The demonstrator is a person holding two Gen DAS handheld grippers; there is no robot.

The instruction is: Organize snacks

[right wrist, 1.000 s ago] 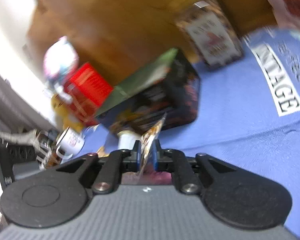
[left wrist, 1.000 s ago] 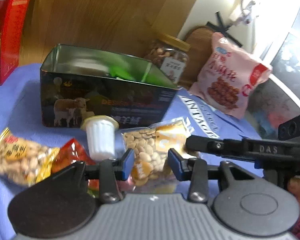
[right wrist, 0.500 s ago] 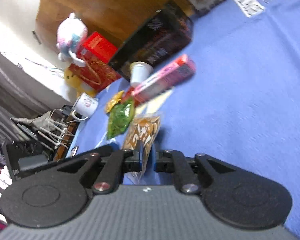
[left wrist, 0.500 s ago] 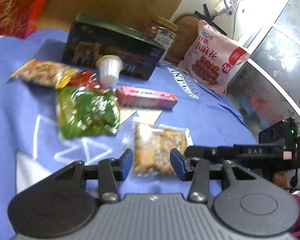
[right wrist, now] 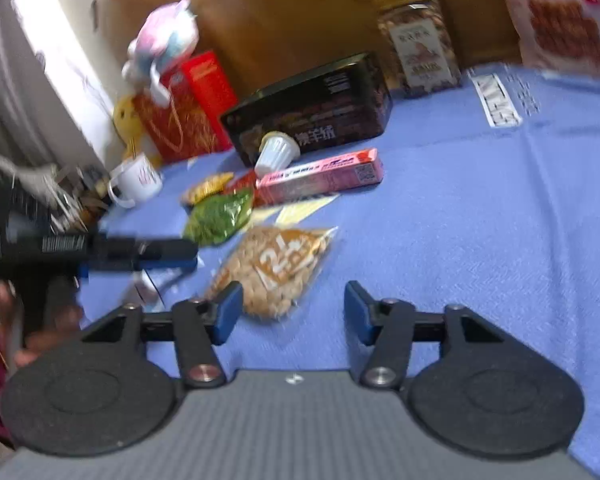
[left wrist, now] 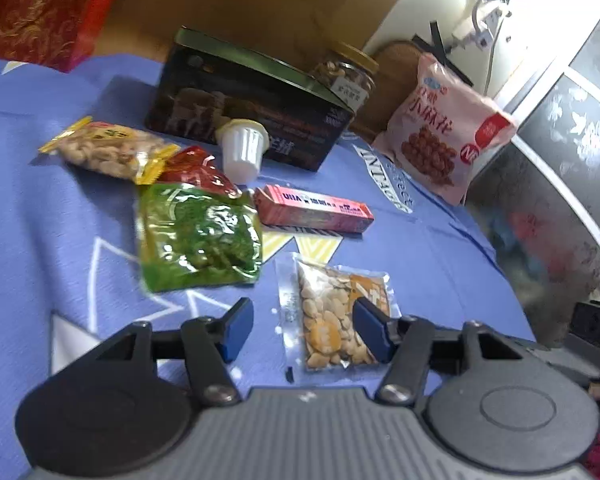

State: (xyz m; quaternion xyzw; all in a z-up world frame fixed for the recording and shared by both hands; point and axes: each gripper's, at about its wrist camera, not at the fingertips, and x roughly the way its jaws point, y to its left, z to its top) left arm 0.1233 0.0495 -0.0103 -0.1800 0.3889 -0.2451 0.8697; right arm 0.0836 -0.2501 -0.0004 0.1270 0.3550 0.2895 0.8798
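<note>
A clear packet of broad beans (left wrist: pixel 332 316) (right wrist: pixel 276 268) lies flat on the blue cloth (right wrist: pixel 480 220). My left gripper (left wrist: pixel 305 330) hovers over it, jaws opening, the packet between the pads untouched. My right gripper (right wrist: pixel 293 315) sits just behind the packet, jaws opening with nothing between them. Farther back lie a green packet (left wrist: pixel 198 236) (right wrist: pixel 220 216), a pink box (left wrist: pixel 314 210) (right wrist: pixel 324 174), a white cup (left wrist: pixel 242 152) (right wrist: pixel 276 152), a yellow peanut packet (left wrist: pixel 104 152) and a red packet (left wrist: pixel 198 170). Behind them stands the dark tin (left wrist: pixel 244 120) (right wrist: pixel 312 112).
A nut jar (left wrist: pixel 346 76) (right wrist: pixel 420 48) and a pink snack bag (left wrist: pixel 446 132) stand at the back by the wooden wall. A red box (left wrist: pixel 40 8) (right wrist: pixel 188 108), a plush toy (right wrist: pixel 164 40) and a white mug (right wrist: pixel 136 182) crowd the left side.
The right gripper, shut on the bean packet before, drew back from the tin and let it go; it now lies flat. The left gripper also pulled back and its jaws widened.
</note>
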